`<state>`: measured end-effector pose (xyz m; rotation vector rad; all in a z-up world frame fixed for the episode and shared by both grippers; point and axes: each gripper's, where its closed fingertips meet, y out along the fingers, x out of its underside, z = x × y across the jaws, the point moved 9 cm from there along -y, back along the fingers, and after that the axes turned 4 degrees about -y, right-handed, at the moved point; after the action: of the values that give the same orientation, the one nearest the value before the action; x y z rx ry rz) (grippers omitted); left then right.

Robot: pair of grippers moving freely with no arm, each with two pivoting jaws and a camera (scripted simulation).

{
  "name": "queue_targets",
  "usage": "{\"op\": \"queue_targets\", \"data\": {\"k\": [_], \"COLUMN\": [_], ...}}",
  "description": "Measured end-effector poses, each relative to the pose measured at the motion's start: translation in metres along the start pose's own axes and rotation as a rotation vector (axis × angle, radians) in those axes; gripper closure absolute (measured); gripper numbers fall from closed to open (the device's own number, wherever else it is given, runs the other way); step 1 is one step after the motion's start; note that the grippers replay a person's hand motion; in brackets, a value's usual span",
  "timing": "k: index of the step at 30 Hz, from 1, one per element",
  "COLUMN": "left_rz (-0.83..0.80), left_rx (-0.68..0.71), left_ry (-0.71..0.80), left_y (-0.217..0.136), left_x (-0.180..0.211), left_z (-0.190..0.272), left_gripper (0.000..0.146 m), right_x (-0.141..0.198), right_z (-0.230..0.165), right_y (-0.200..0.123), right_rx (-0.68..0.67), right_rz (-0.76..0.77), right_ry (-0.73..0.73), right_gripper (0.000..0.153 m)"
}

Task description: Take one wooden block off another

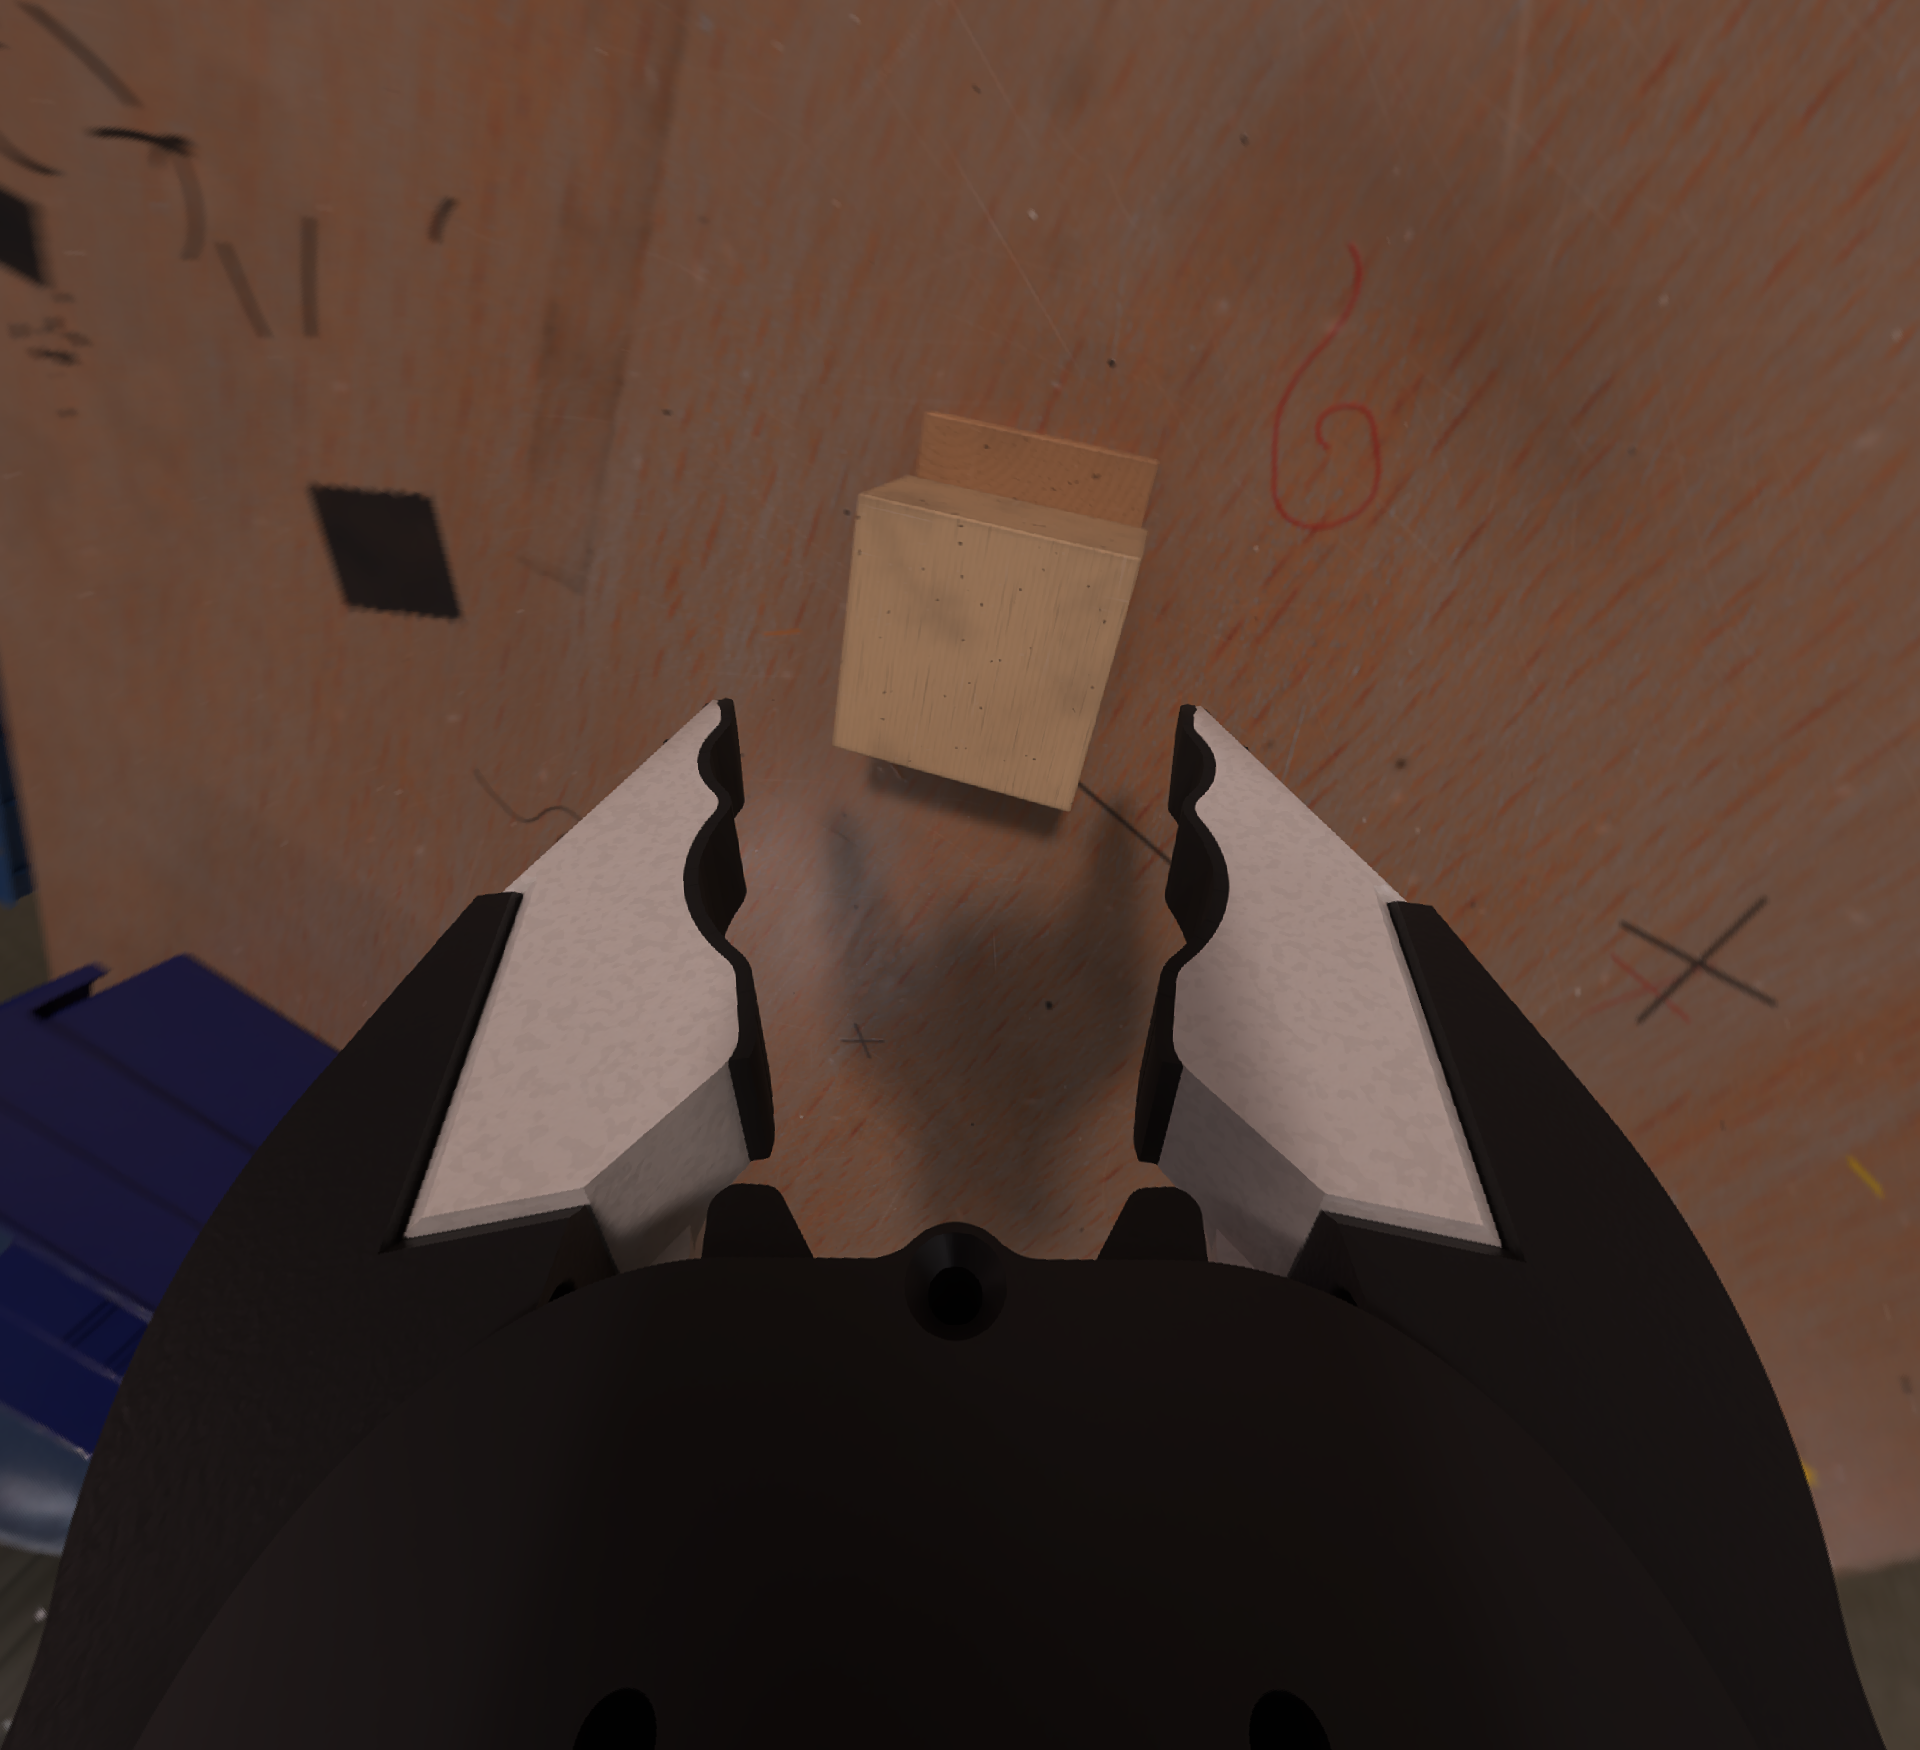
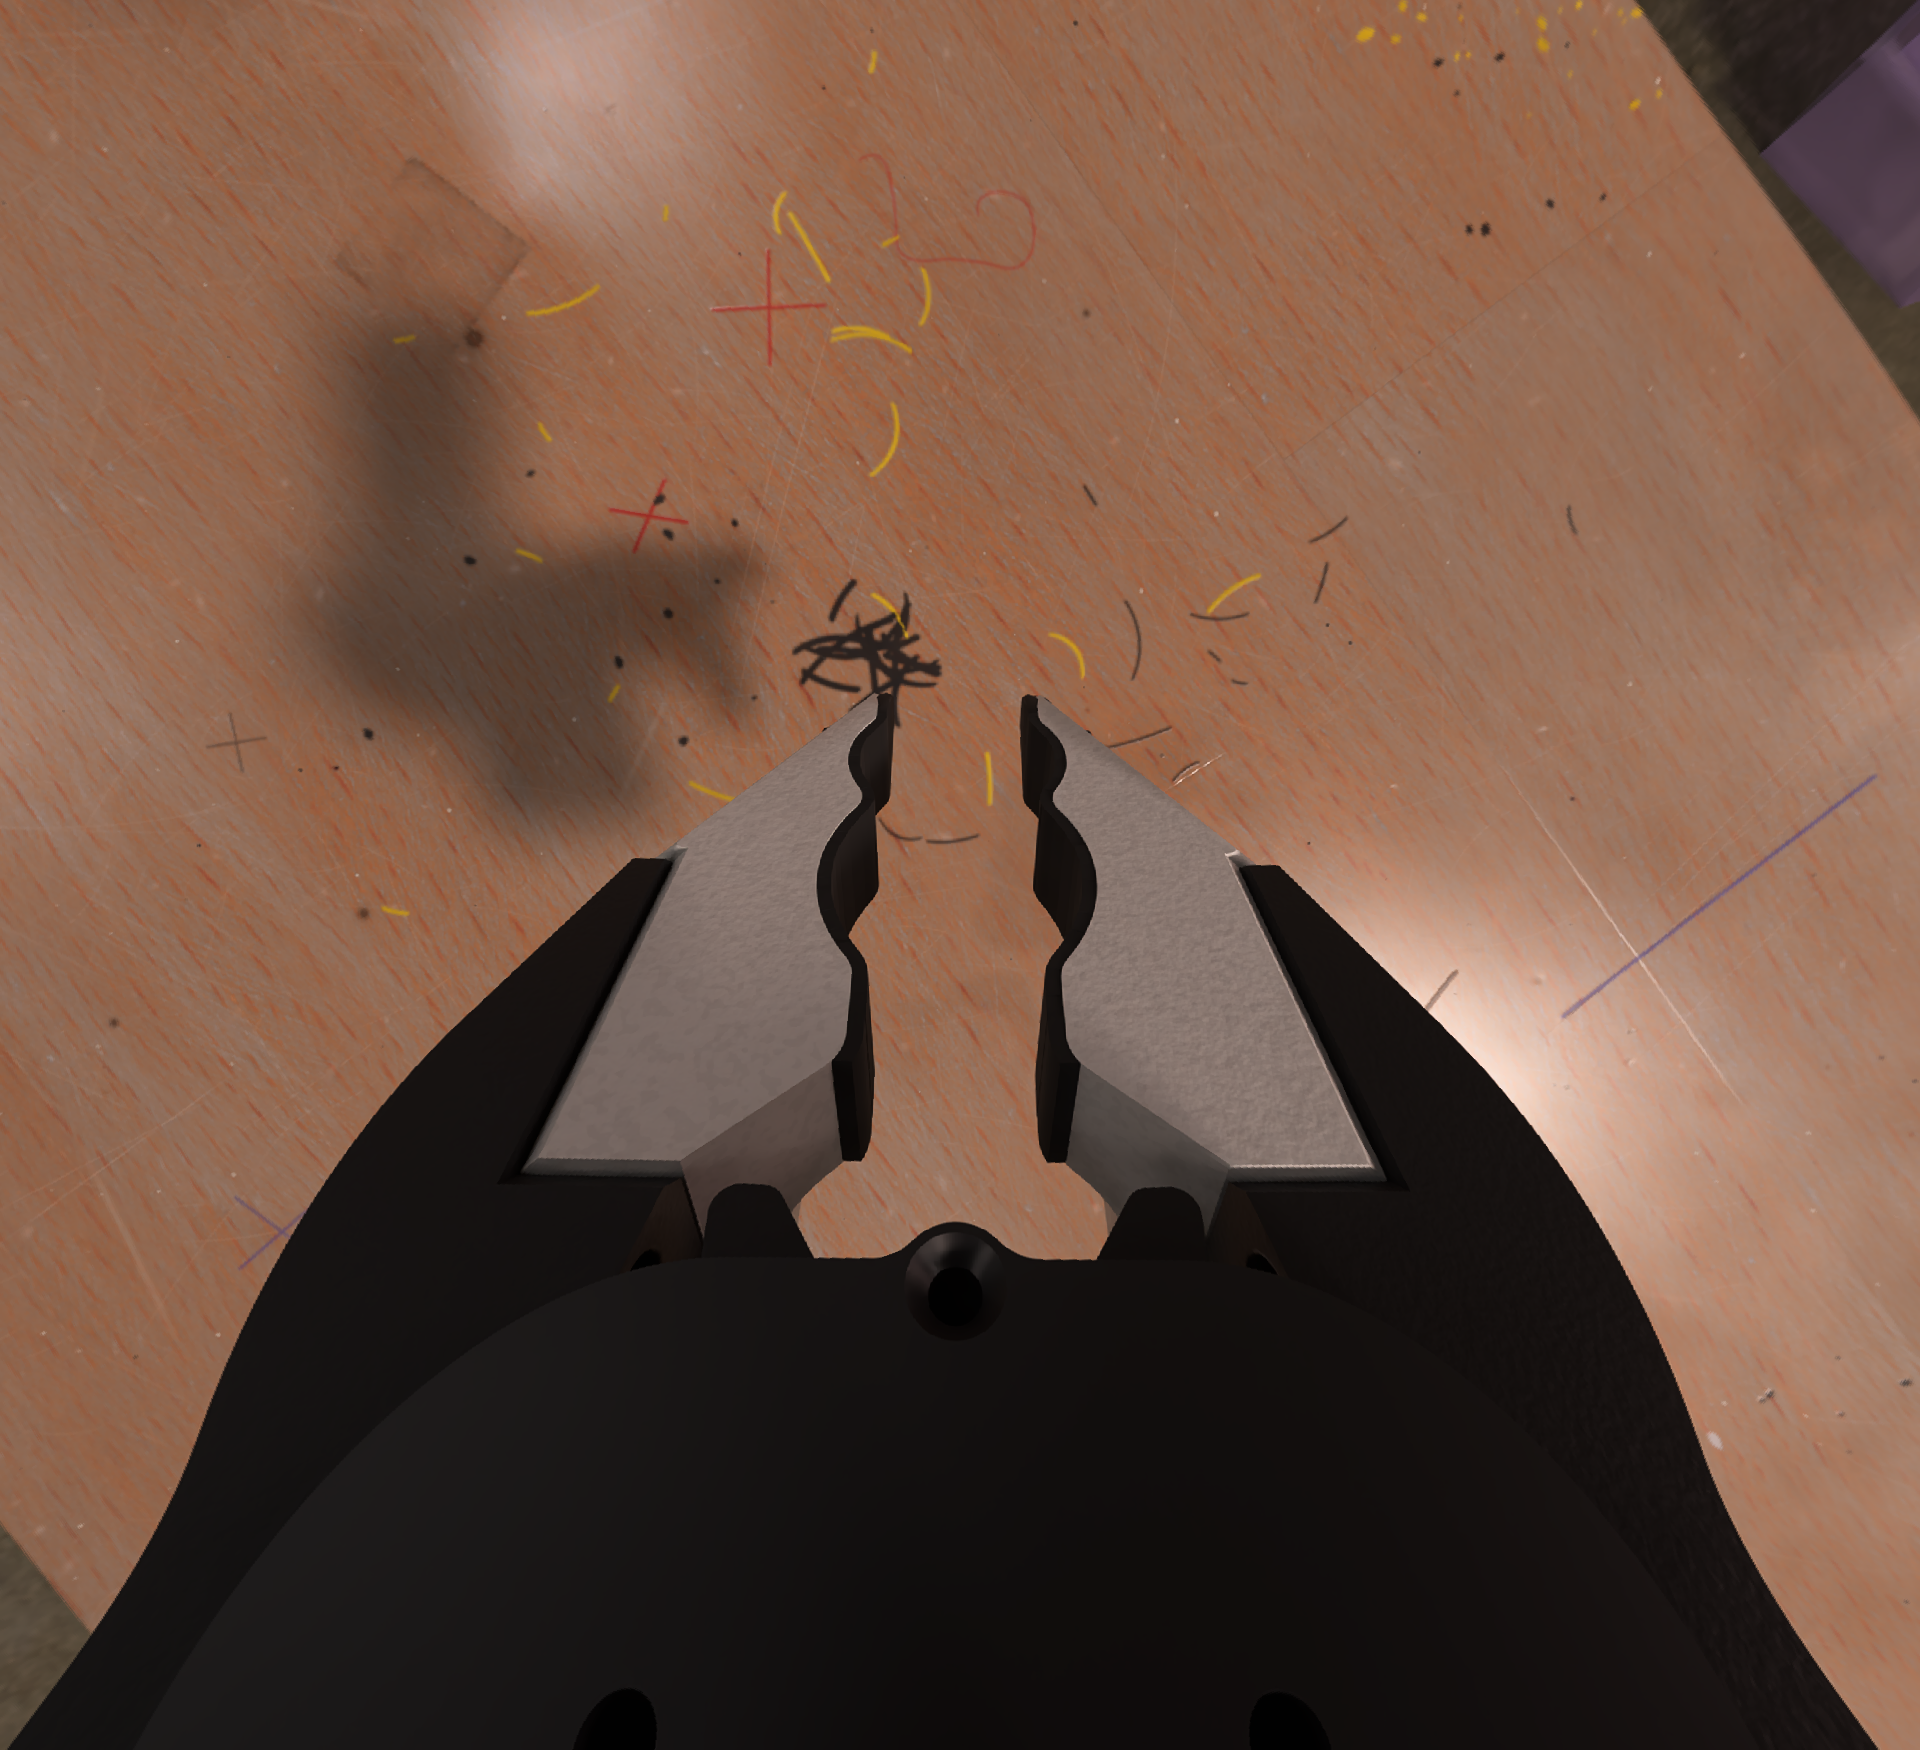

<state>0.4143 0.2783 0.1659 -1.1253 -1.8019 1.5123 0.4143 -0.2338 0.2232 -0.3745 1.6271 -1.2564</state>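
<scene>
In the left wrist view a pale wooden block (image 1: 982, 640) sits on top of a darker, orange-brown wooden block (image 1: 1039, 469), of which only a strip shows behind it. They stand on a scuffed wooden table (image 1: 1455, 142). My left gripper (image 1: 956, 724) is open and empty, above the table, with its fingertips just short of the pale block's near edge. My right gripper (image 2: 956, 713) is open with a narrow gap and empty, over a bare part of the table (image 2: 1351, 350). No block shows in the right wrist view.
A dark blue bin (image 1: 114, 1181) lies at the left, beside my left gripper. The table's edge (image 2: 1704, 100) runs along the upper right of the right wrist view, with a purple object (image 2: 1860, 162) beyond it. Pen marks and scratches cover the tabletop.
</scene>
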Motion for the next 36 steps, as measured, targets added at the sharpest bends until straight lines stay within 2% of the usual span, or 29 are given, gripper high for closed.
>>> {"op": "queue_targets", "data": {"k": [4,8,13,16,23,26,29,36], "left_rz": [-0.044,-0.098,-0.215,-0.226,-0.232,-0.226,-0.236,-0.166], "left_rx": [0.125,0.223,0.159,0.22,0.194,0.168,0.124,0.052], "left_ry": [0.097,0.086,0.179,0.173,0.174,0.144,0.103,0.029], "left_y": [0.019,0.04,0.062,0.065,0.062,0.049,0.022,-0.079], "left_x": [-0.002,-0.004,-0.003,-0.004,-0.005,-0.01,-0.016,-0.042], "left_z": [-0.008,-0.013,-0.011,-0.01,-0.009,-0.011,-0.015,-0.01], "left_gripper": [0.061,0.056,0.054,0.072,0.072,0.072,0.072,0.072], "right_x": [0.003,0.002,0.0,0.001,0.003,0.003,0.004,0.004], "right_z": [0.005,0.003,0.001,0.001,0.003,0.002,0.001,-0.001], "right_y": [0.008,0.012,0.013,0.014,0.01,0.008,0.005,-0.009], "right_rx": [0.005,0.006,-0.005,-0.01,-0.008,-0.01,-0.014,-0.012], "right_rz": [-0.052,-0.07,-0.06,-0.072,-0.052,-0.048,-0.037,0.025], "right_ry": [0.019,0.01,-0.003,-0.008,-0.006,-0.011,-0.021,-0.024], "right_gripper": [0.128,0.128,0.128,0.128,0.128,0.128,0.128,0.129]}}
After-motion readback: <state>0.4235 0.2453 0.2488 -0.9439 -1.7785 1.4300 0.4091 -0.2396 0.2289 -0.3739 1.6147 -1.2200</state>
